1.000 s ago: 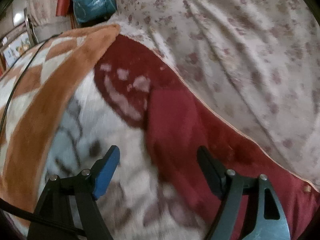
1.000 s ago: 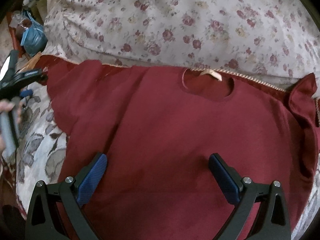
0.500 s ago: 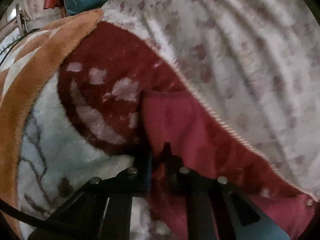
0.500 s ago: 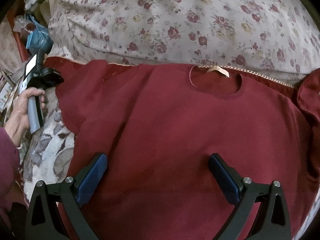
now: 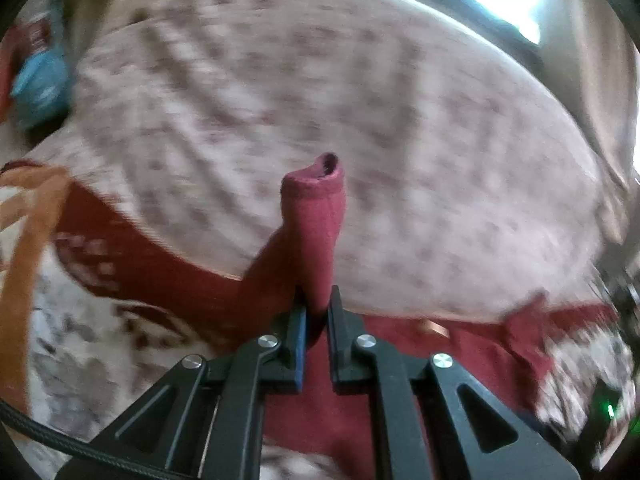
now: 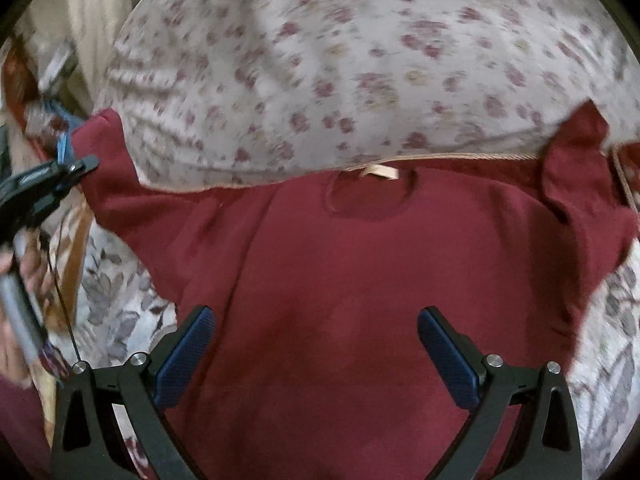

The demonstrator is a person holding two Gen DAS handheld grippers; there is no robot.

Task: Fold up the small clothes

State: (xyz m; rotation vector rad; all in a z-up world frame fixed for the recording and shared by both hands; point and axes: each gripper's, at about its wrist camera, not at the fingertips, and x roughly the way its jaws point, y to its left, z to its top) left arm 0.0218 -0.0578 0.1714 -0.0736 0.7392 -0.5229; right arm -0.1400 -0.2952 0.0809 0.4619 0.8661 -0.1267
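Observation:
A dark red long-sleeved shirt (image 6: 360, 280) lies flat on a patterned blanket, neck hole with a cream label (image 6: 378, 171) at the far side. My left gripper (image 5: 317, 312) is shut on the shirt's left sleeve (image 5: 316, 216), whose cuff stands up past the fingers. It also shows in the right wrist view (image 6: 76, 164), lifting that sleeve end. My right gripper (image 6: 316, 344) is open and empty, hovering over the shirt's lower body. The right sleeve (image 6: 580, 184) lies bunched at the far right.
A floral quilt (image 6: 360, 60) is heaped behind the shirt. A grey leaf-patterned blanket (image 6: 116, 304) with an orange border (image 5: 24, 264) lies under it. A blue bag (image 5: 40, 80) sits at the far left.
My left gripper closed on the left sleeve and lifted it, swinging up and to the right. My right gripper stayed open over the shirt.

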